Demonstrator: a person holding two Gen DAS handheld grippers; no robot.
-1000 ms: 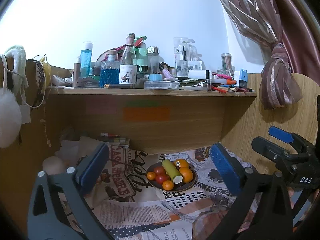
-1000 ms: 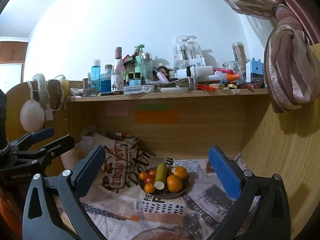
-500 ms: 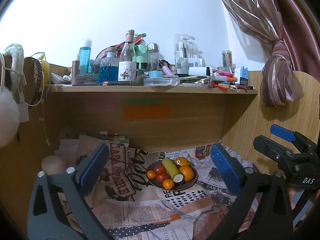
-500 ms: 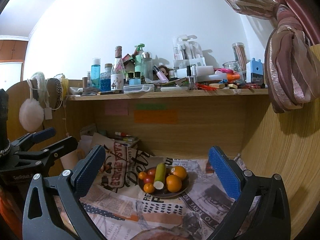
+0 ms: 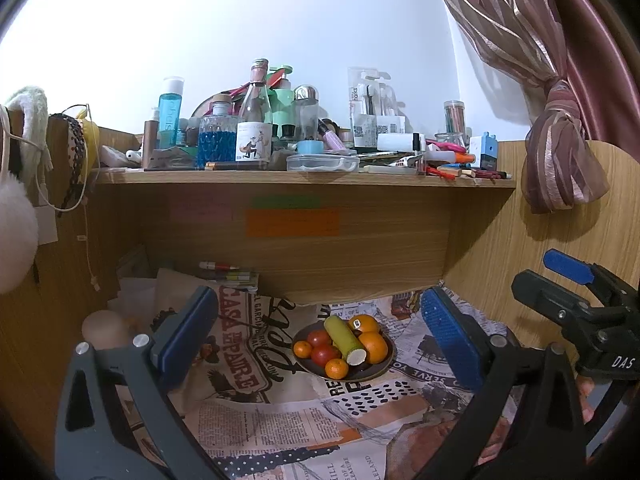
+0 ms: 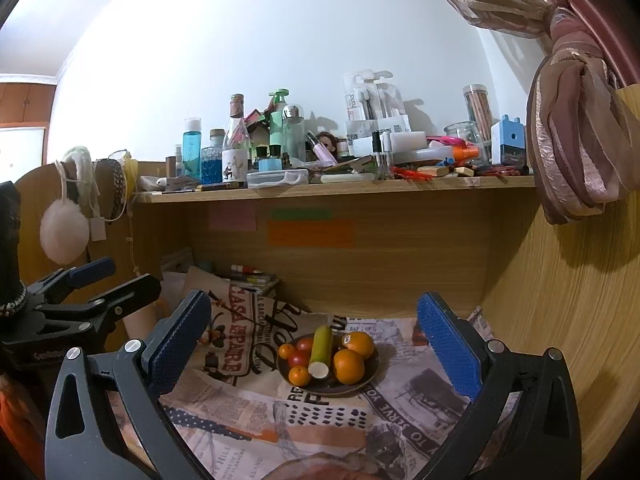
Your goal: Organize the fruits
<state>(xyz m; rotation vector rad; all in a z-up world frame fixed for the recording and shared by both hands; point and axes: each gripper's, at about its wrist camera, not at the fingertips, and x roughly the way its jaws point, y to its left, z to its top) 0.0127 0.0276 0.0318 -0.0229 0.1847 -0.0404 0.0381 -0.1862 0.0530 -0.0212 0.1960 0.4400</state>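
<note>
Newsprint covers the table in the left wrist view, a lining that would spare the wood beneath the dark plate on which the fruits are piled: oranges, red tomato-like pieces and a long green piece with a cut white end laid across the heap. The left gripper hangs short of the plate, jaws spread wide and holding nothing, the dish framed between the blue pads as if lined up for a reach. At the right edge the right gripper shows side-on, well apart from the fruit. Above, a wooden shelf crowded with bottles and stationery leaves the lower table as the only working room.

Seen from the right wrist, the plate sits near the middle of the papered table, all fruit gathered on it and none visibly loose on the paper. The right gripper is likewise wide open and empty, back from the dish. Such a heap fits either fruit already gathered or fruit awaiting sorting; the pictures do not settle which. The left gripper waits at the left edge.
</note>
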